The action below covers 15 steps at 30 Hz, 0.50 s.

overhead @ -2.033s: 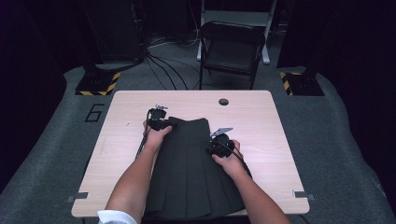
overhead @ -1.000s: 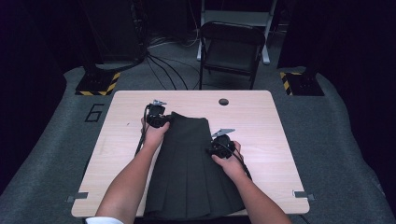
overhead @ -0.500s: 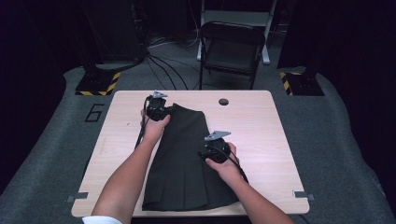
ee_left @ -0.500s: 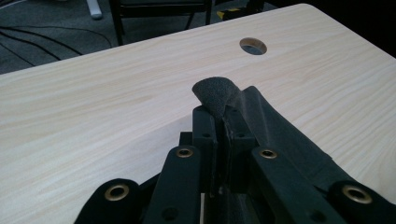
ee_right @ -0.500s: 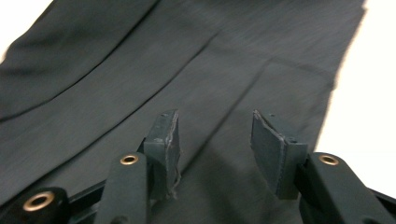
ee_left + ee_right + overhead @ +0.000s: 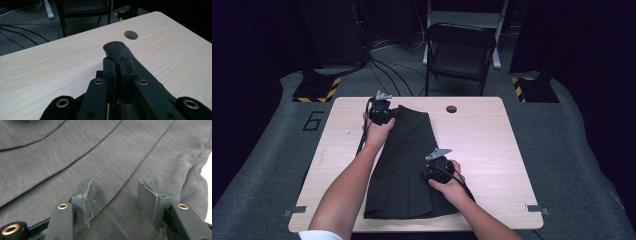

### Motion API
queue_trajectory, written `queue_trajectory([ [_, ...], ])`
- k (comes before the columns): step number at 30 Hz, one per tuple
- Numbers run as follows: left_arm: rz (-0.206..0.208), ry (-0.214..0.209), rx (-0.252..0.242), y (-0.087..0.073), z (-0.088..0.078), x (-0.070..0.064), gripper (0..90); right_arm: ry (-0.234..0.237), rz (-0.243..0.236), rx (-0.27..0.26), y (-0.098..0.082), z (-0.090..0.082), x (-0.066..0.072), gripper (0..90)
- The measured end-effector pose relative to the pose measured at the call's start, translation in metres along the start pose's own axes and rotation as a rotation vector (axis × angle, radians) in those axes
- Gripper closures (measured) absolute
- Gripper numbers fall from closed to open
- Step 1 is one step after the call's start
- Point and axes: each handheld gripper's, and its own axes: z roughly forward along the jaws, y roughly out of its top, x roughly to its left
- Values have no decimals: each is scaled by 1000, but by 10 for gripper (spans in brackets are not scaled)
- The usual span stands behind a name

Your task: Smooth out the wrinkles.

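I see a dark grey pleated fabric skirt (image 6: 409,165) lying flat on the pale wood-grain rectangular table (image 6: 492,145), running from the near edge at six o'clock up toward eleven o'clock, a little left of the table's middle. My left gripper (image 6: 382,111) sits at the skirt's far corner, around eleven o'clock on the tabletop. In the left gripper view its jaws are pressed together on a small fold of the dark cloth (image 6: 116,51), which pokes up past the tips. The round cable hole (image 6: 130,35) in the table lies beyond, at about one o'clock from the jaws.

My right gripper (image 6: 437,167) rests over the skirt's right-hand side, at about five o'clock from the table's centre. In the right gripper view (image 6: 113,195) its jaws stand apart, grasping nothing, with pleated grey cloth between and beneath them.

A dark folding metal chair (image 6: 459,50) stands past the table at twelve o'clock.
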Motion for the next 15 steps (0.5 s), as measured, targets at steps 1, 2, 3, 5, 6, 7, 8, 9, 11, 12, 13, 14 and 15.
queue_trajectory([
  [1,0,0,0,0,0,0,853,0,0,0,0,0,0,451],
  [2,8,-7,-7,2,-2,-2,852,-8,9,-3,-1,2,-1,445],
  [3,8,-7,-7,2,-2,-2,853,-12,28,-5,-2,3,-1,442],
  [5,23,-23,-14,4,-6,-8,852,-11,16,10,-2,3,-3,439],
  [6,32,-28,-18,4,-7,-10,853,-10,21,9,-3,4,-4,438],
  [7,42,-34,-18,4,-10,-11,852,-16,27,-1,-4,5,-4,437],
  [8,44,-41,-26,4,-11,-13,853,-7,28,12,-5,5,-4,437],
  [9,49,-46,-28,4,-13,-14,853,-8,32,7,-5,5,-5,436],
  [11,55,-56,-35,4,-18,-16,852,-3,45,8,-7,6,-6,438],
  [12,57,-63,-36,3,-20,-17,853,1,55,-1,-8,7,-6,438],
  [13,63,-68,-37,3,-22,-18,852,7,64,1,-9,7,-7,438],
  [14,65,-73,-34,3,-24,-19,852,15,72,2,-9,7,-8,438],
  [15,67,-78,-36,3,-26,-19,853,16,77,-3,-9,7,-7,438],
])
